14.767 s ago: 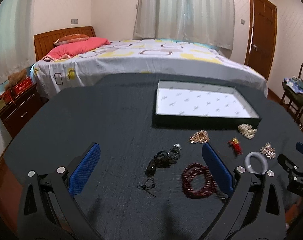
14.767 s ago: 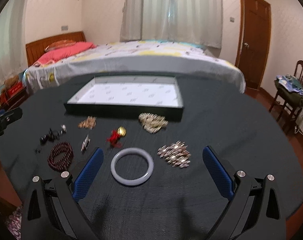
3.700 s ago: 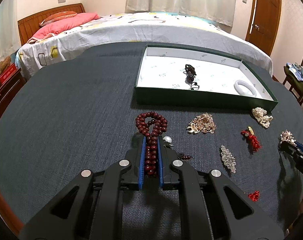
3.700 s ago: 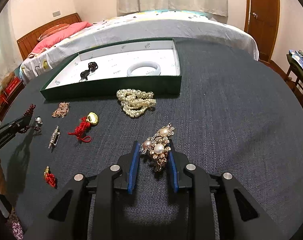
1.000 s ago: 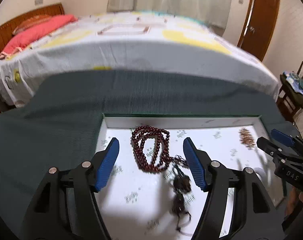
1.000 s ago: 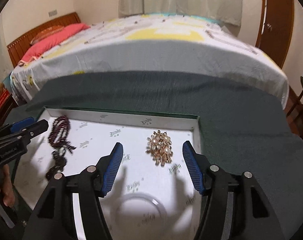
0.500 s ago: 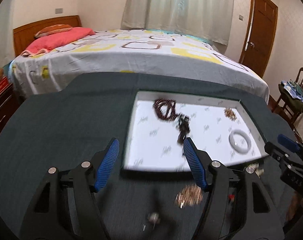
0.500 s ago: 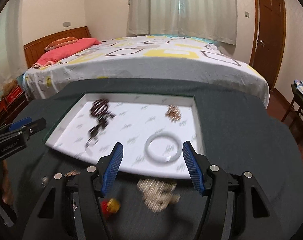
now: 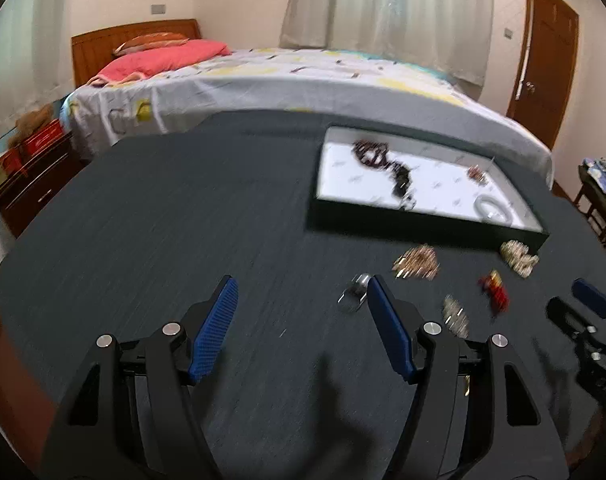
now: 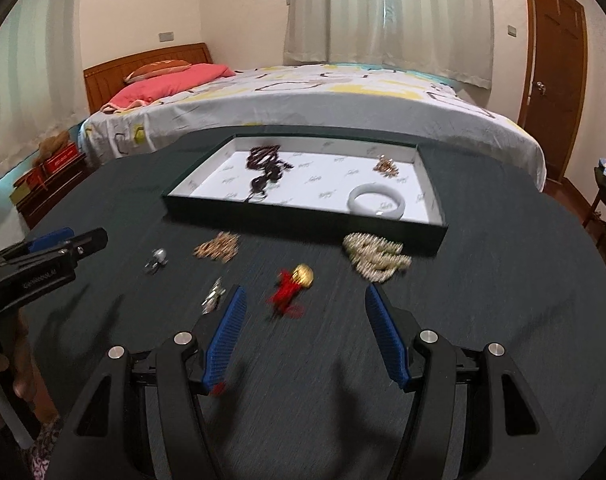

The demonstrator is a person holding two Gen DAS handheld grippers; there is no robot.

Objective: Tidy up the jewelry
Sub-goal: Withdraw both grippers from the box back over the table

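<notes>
A dark green tray (image 10: 303,220) with a white floor holds a red bead necklace (image 10: 263,158), a black necklace (image 10: 263,184), a gold pearl brooch (image 10: 387,166) and a white bangle (image 10: 377,200). On the dark table in front of it lie a pearl cluster (image 10: 377,258), a red and gold charm (image 10: 293,284), a gold piece (image 10: 219,246), a silver pendant (image 10: 157,260) and a silver brooch (image 10: 215,300). My right gripper (image 10: 305,296) hovers open and empty over the charm. My left gripper (image 9: 301,284) is open and empty, with the silver pendant (image 9: 355,292) by its right finger.
A bed (image 10: 343,92) stands behind the round table. A wooden nightstand (image 9: 27,184) is at the left, a door (image 10: 551,64) and a chair (image 9: 599,200) at the right. A small red piece (image 10: 219,388) lies under my right gripper's left finger. A hand (image 10: 7,364) holds the left gripper.
Both grippers have pulled back from over the tray to the near side of the table. The tray now lies farther off, and the loose pieces have come into view.
</notes>
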